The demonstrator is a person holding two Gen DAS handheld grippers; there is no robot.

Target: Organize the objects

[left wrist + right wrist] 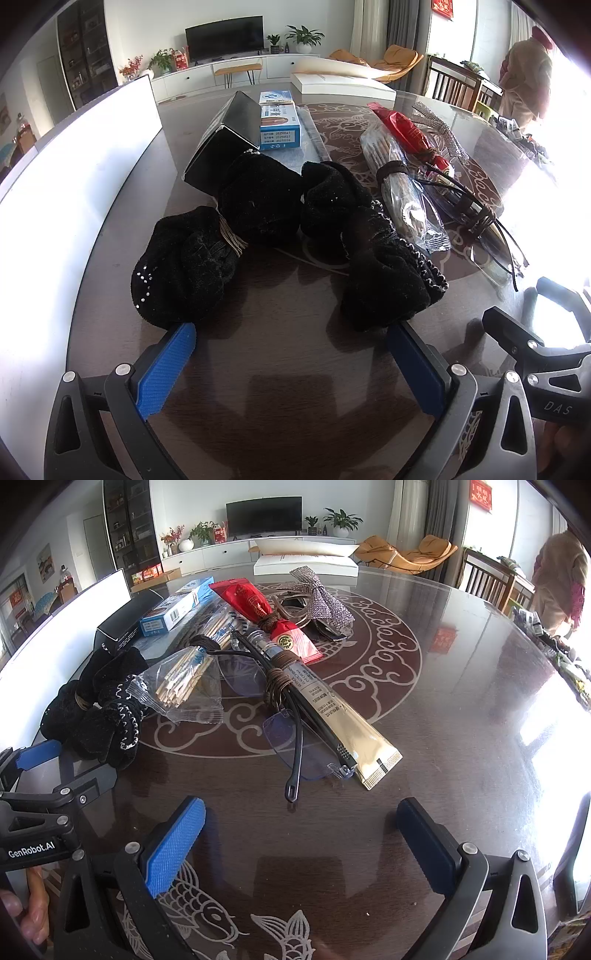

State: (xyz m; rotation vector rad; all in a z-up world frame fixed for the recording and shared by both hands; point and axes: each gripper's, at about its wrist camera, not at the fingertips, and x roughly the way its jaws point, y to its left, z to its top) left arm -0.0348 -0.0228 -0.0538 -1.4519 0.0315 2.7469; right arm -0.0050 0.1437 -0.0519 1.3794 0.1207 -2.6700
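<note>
Black knitted gloves [258, 236] tied with cord lie on the dark table just ahead of my open, empty left gripper [291, 332]; they also show in the right wrist view [99, 716]. A bag of wooden sticks [184, 683], rimless glasses [295, 738] tied to a gold tube [343, 723], a red packet [266, 616] and a glittery bow [317, 598] lie ahead of my open, empty right gripper [301, 812]. A black box [225, 140] and a blue box [279, 122] lie behind the gloves.
A white panel [74, 177] stands along the table's left edge. A white box [340, 86] sits at the far side. Chairs [487, 576] and a person [561, 583] are at the right. The left gripper's body [37, 812] is beside my right one.
</note>
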